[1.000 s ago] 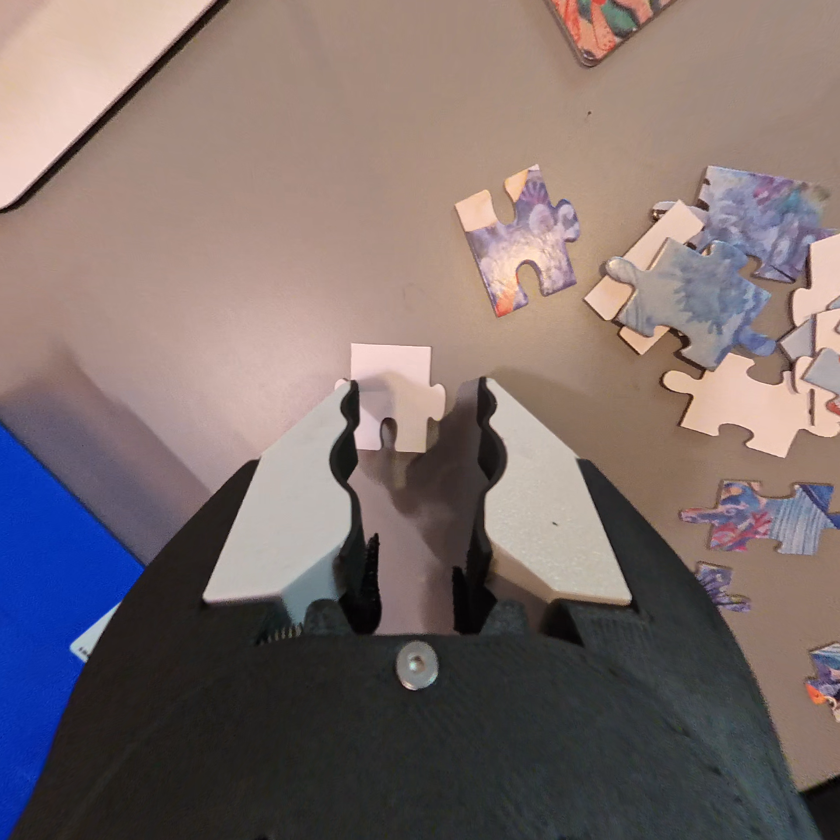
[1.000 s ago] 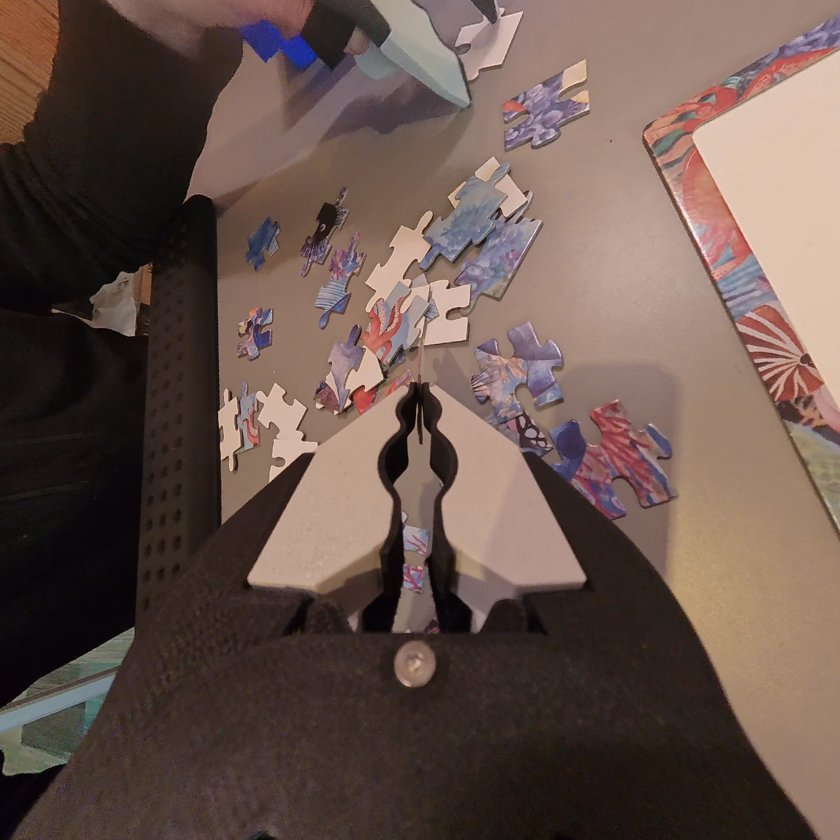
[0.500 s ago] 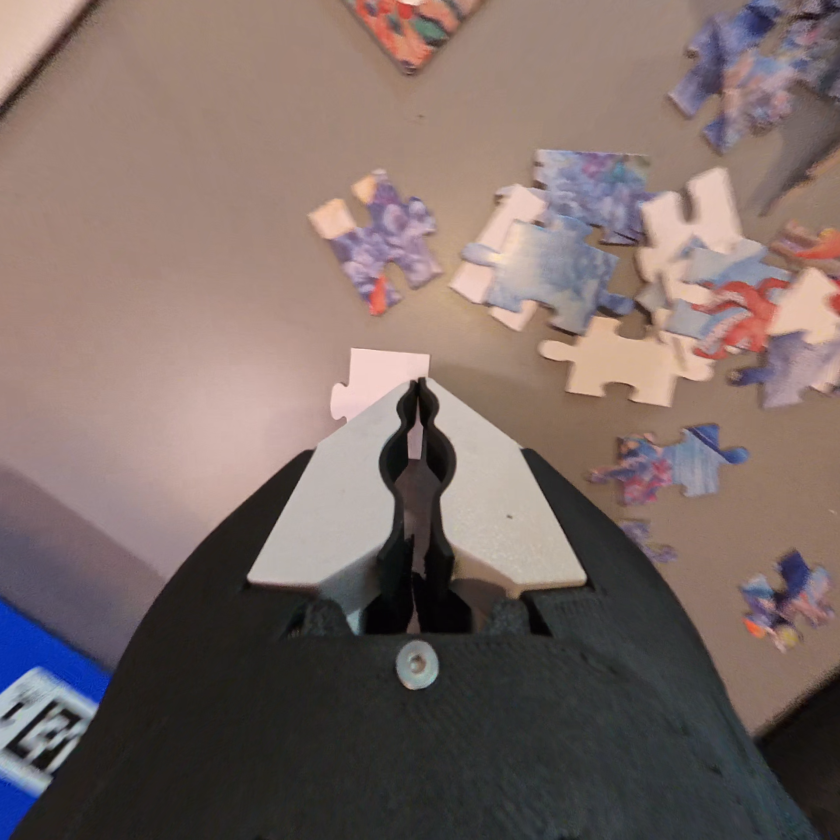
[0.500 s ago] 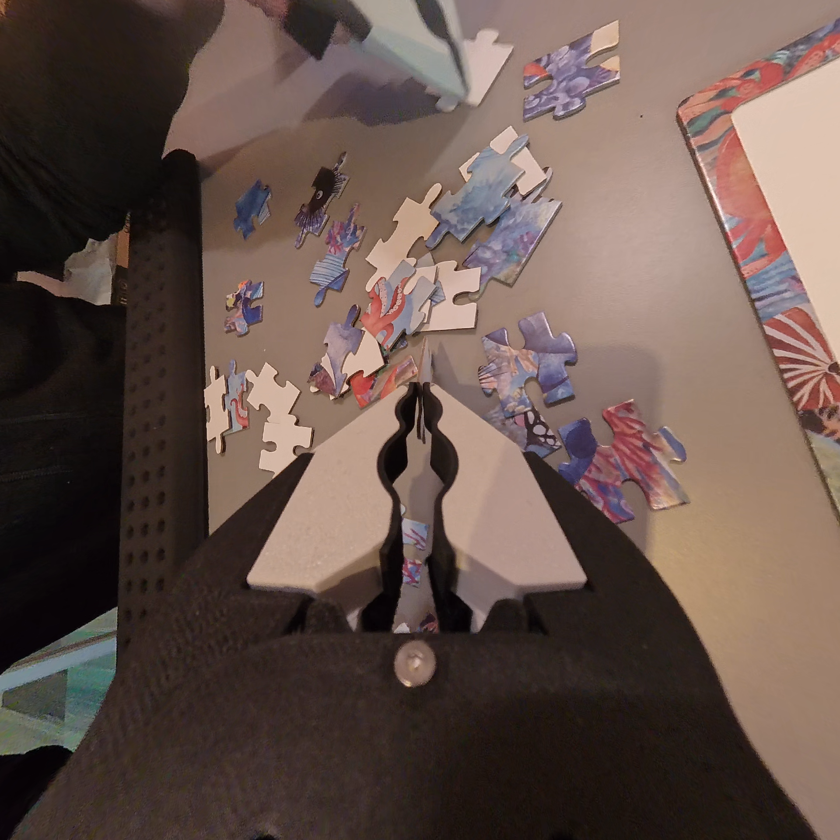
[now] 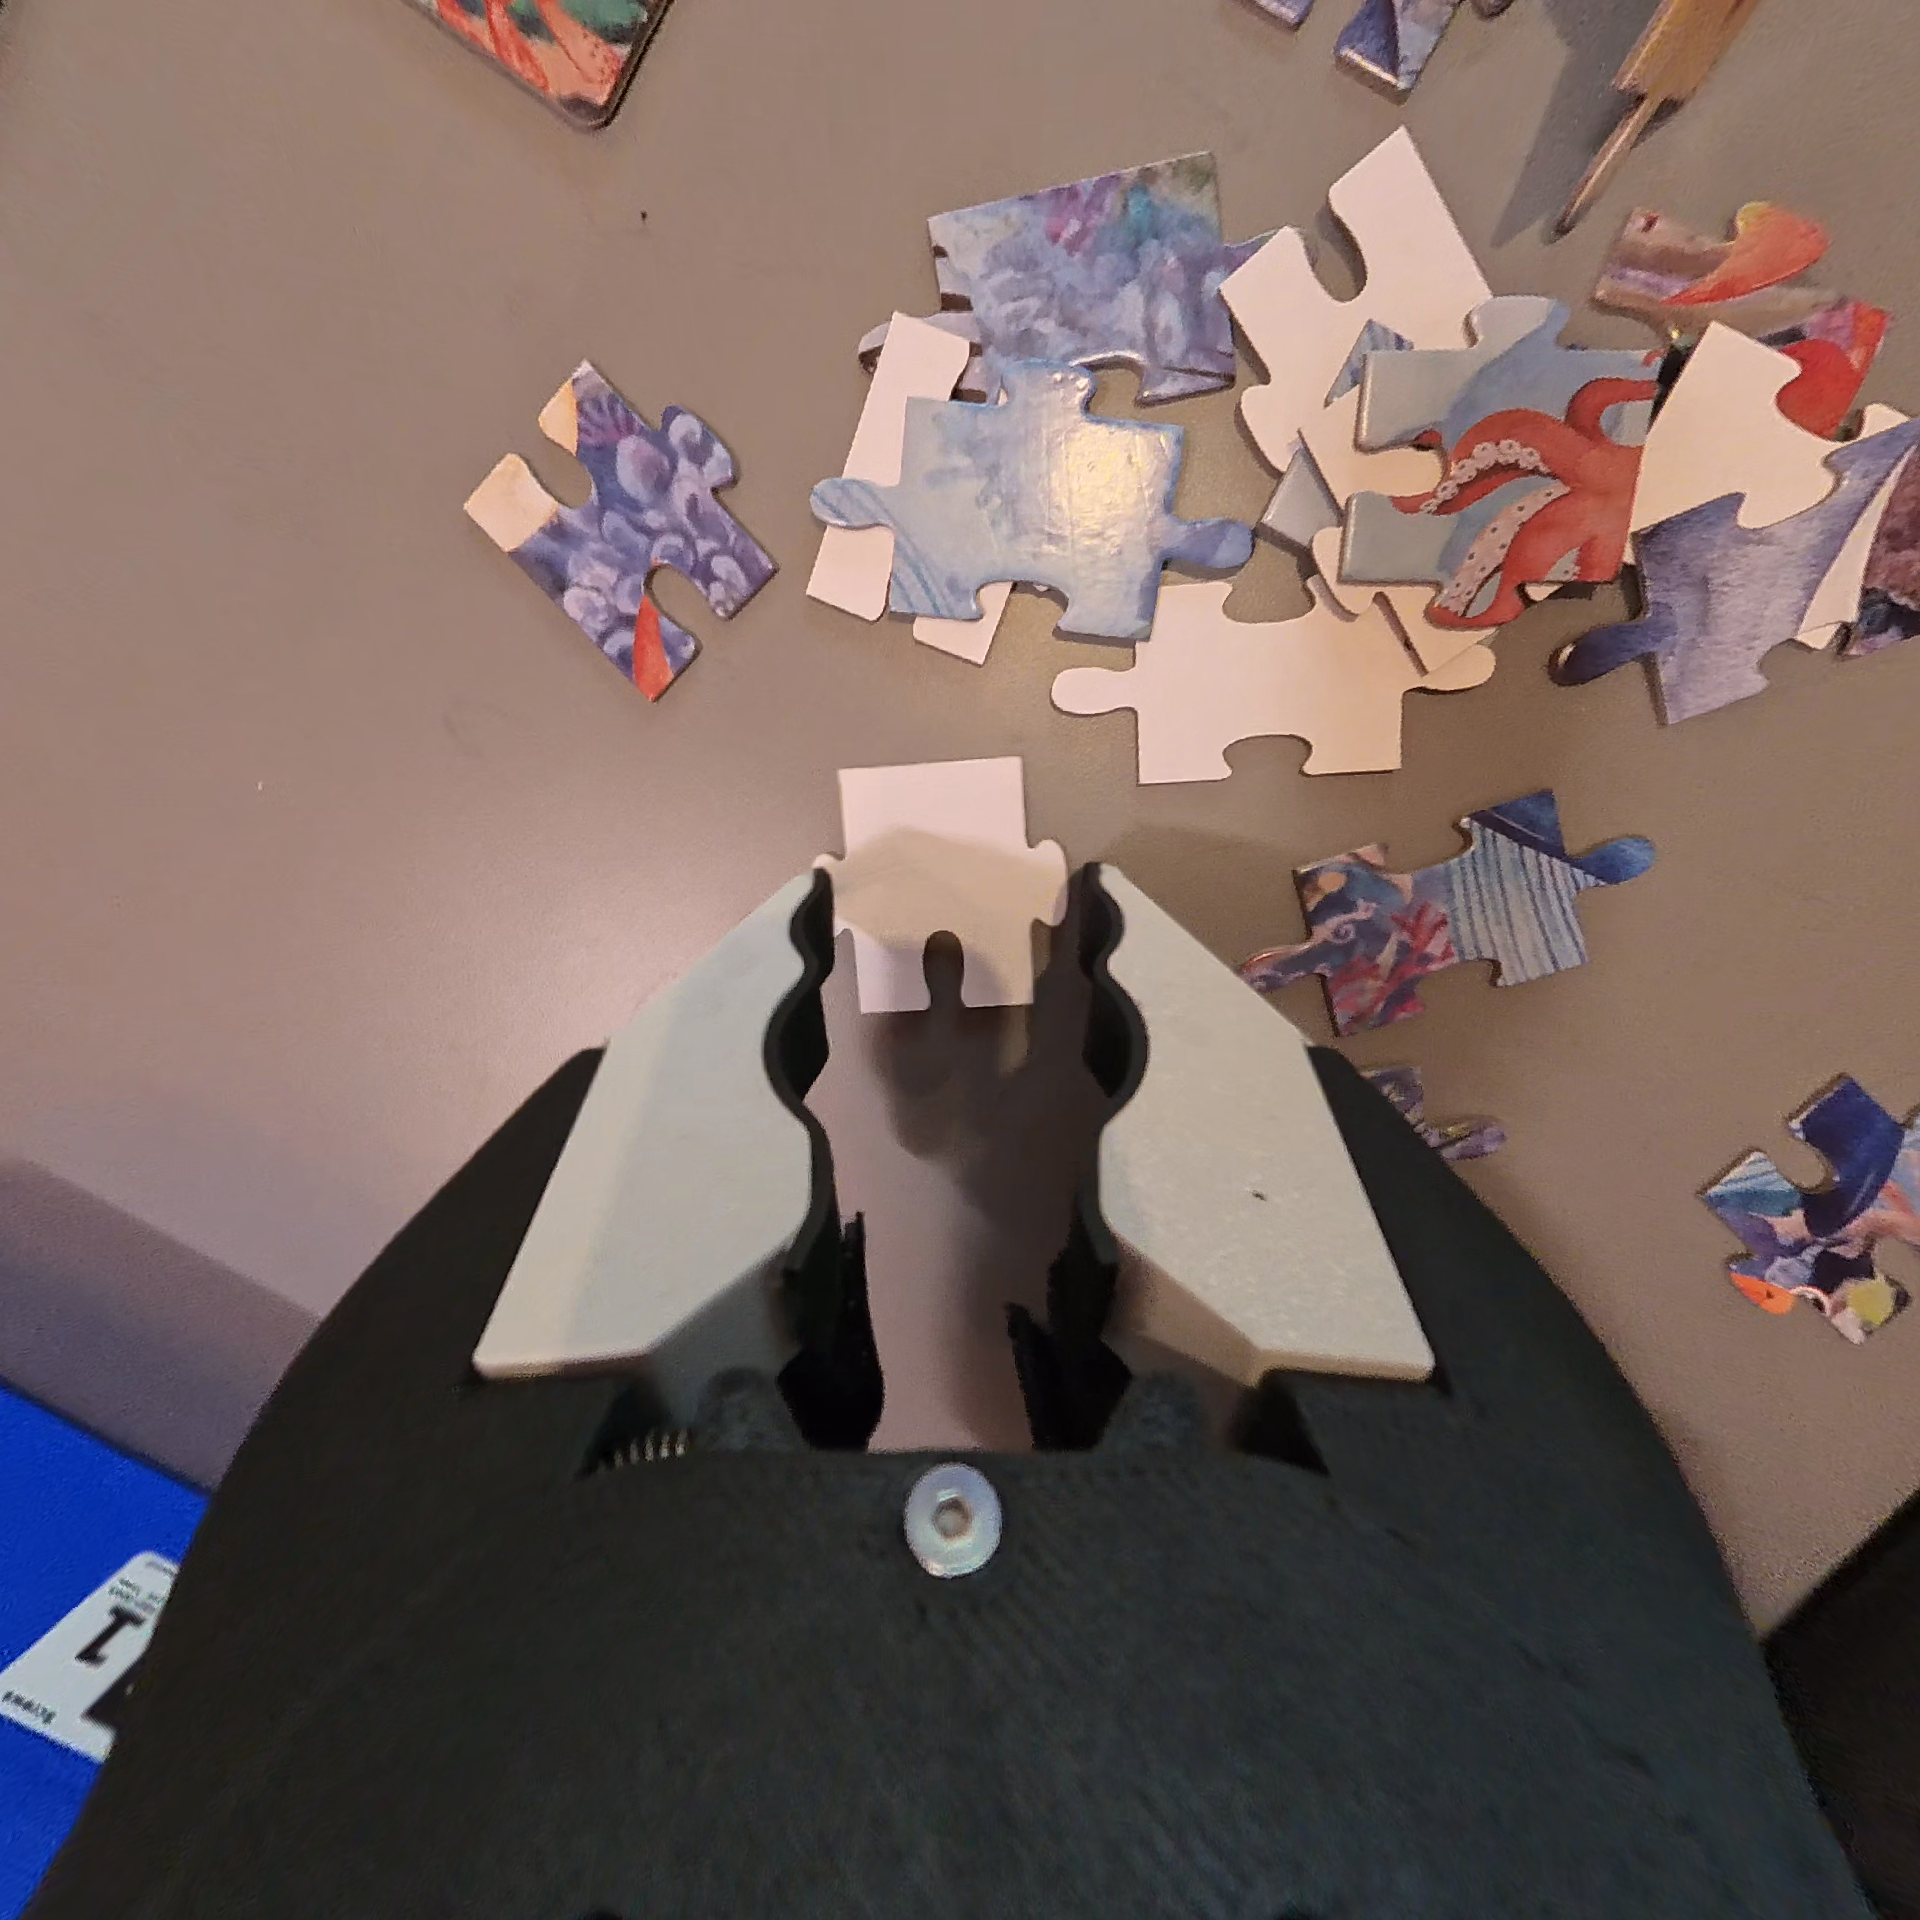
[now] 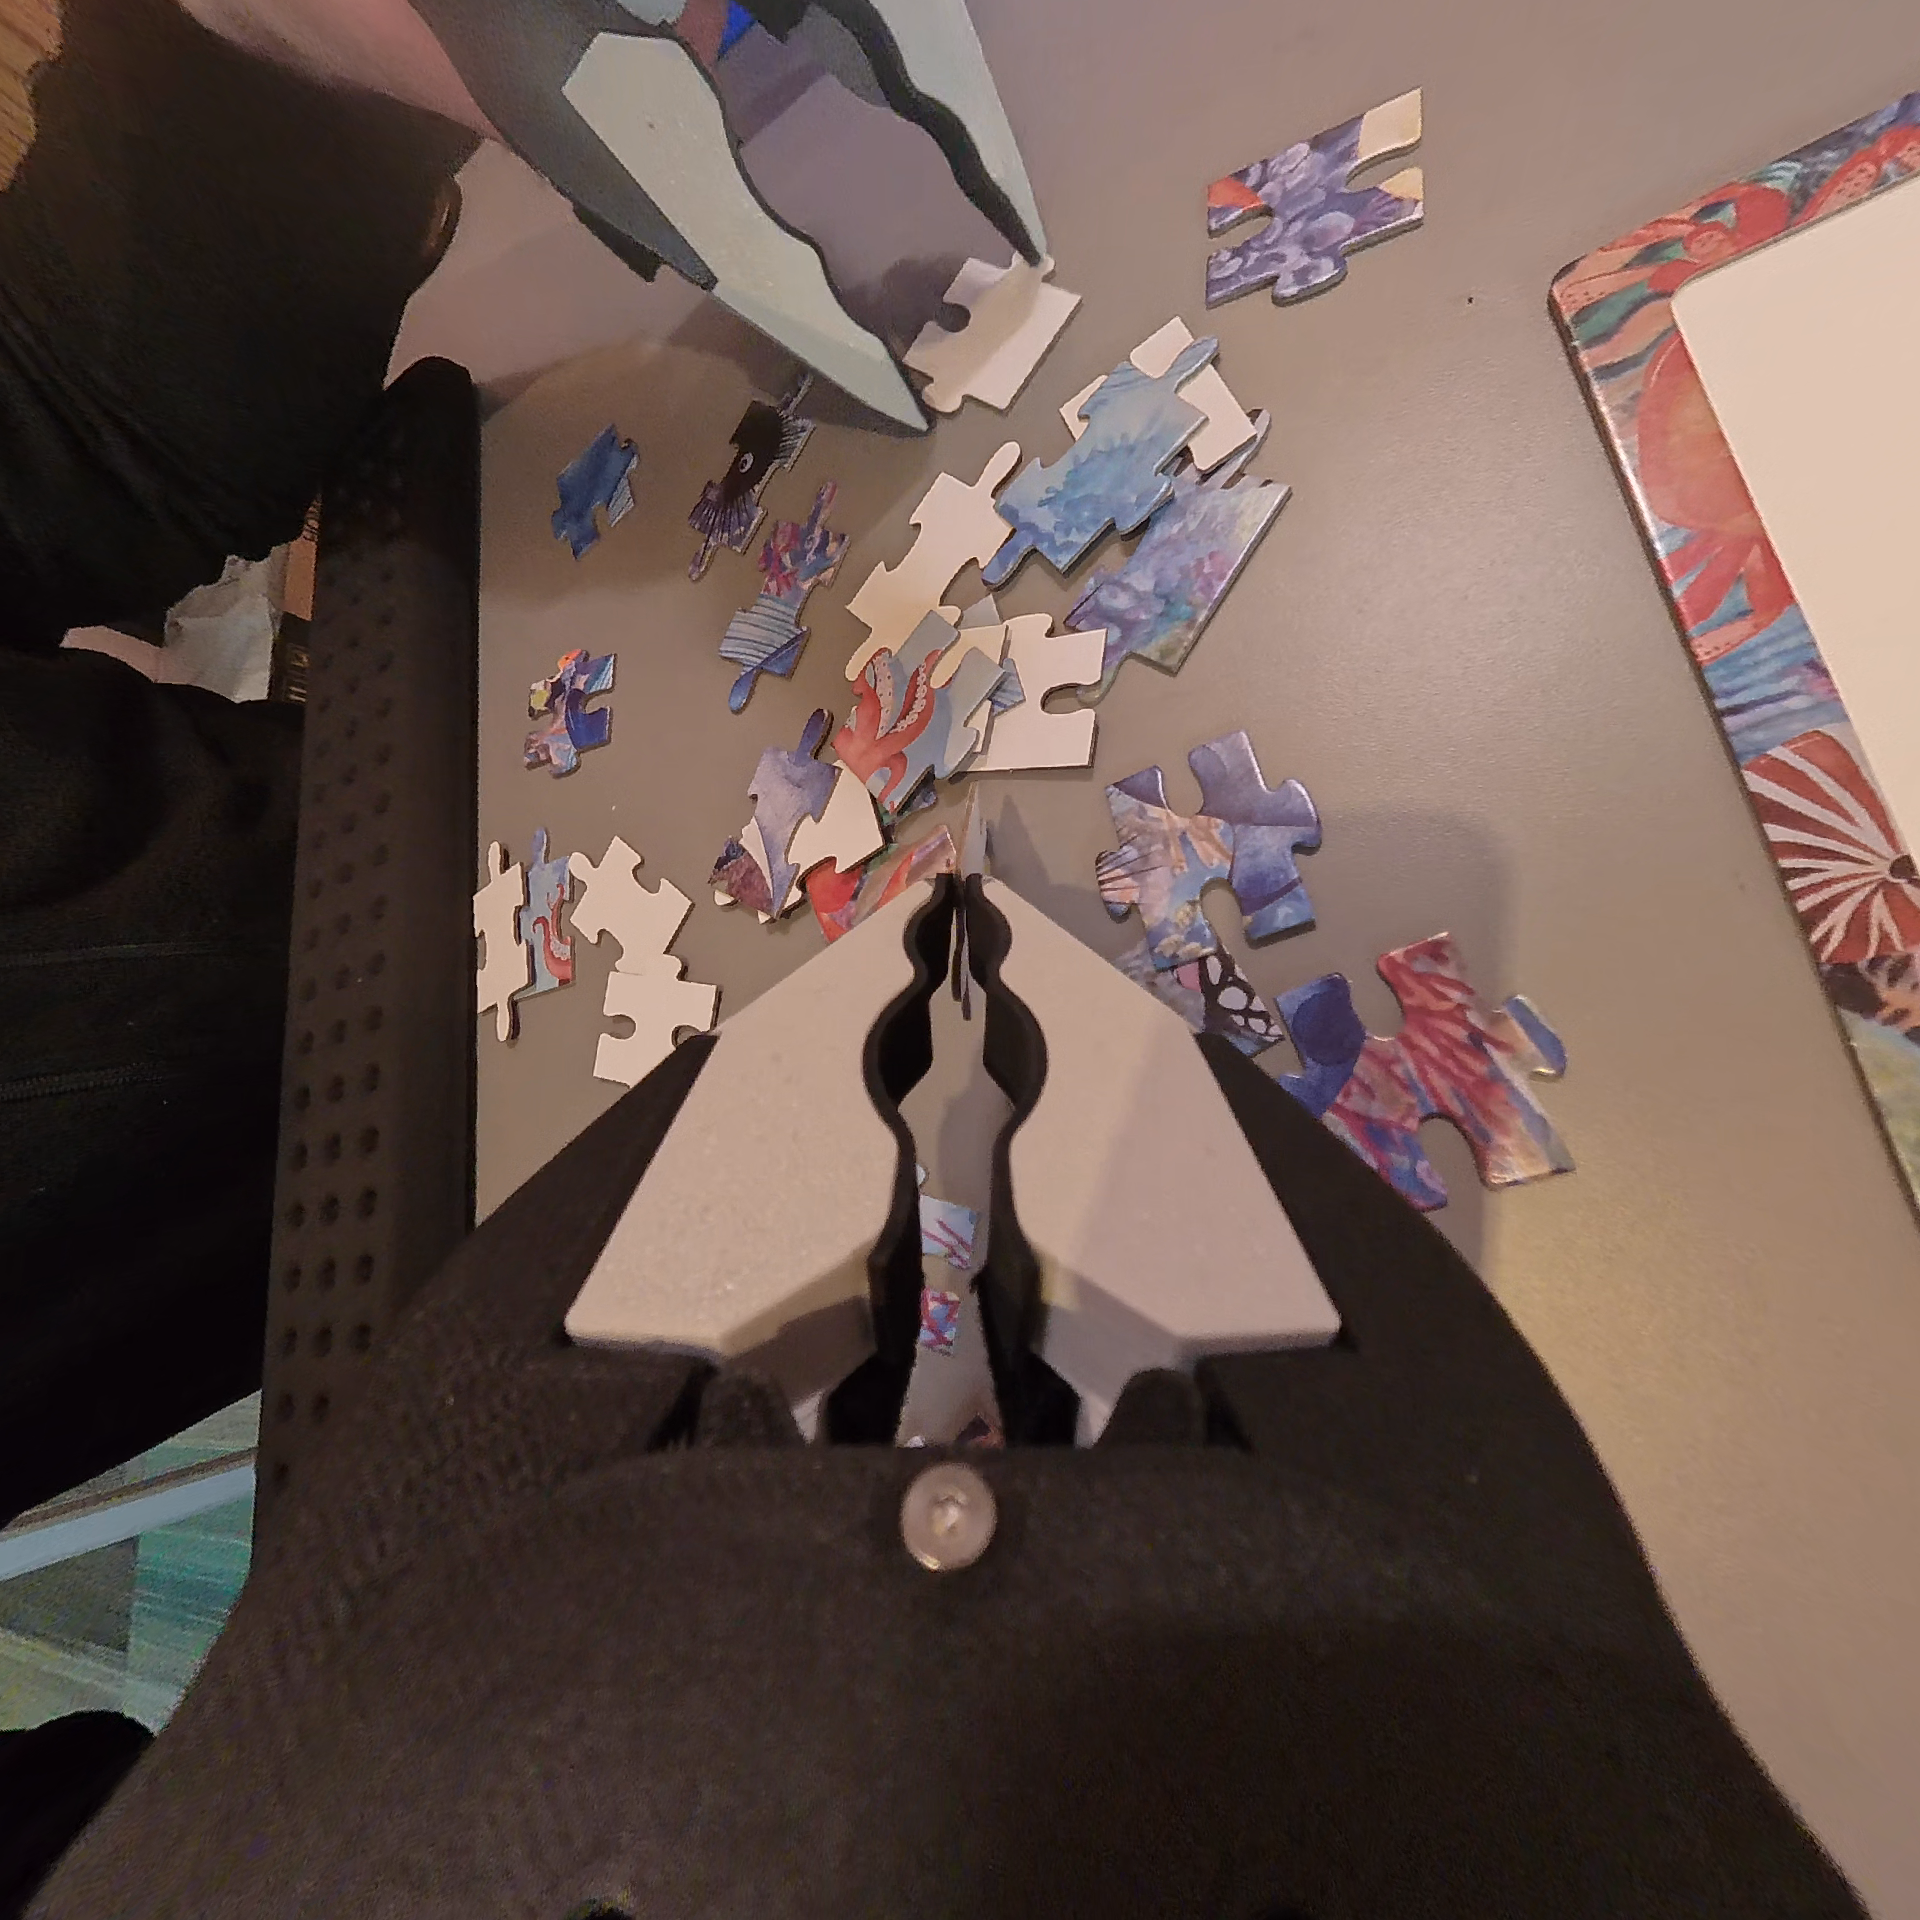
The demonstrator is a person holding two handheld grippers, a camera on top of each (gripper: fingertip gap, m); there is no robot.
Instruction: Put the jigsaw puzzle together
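Loose puzzle pieces lie on a grey table, some face down and white. My left gripper is open, and its tips flank a white face-down piece at its side tabs. This gripper and the white piece also show at the top of the right wrist view. My right gripper is shut on a puzzle piece held edge-on above the pile. The puzzle frame with a colourful border and a white inside lies at the right.
The corner of the frame shows at the top left of the left wrist view. A blue box with a white label sits at the lower left. A black perforated bar and a person in black clothing are at the left. Spacing between my two grippers at the tips: around 20 cm. The black perforated bar sits 25 cm or so from the ends of my left fingers.
Half a second ago my left gripper was shut at the white piece's edge; now it is open around the piece. The right gripper still holds its piece, nearly unmoved.
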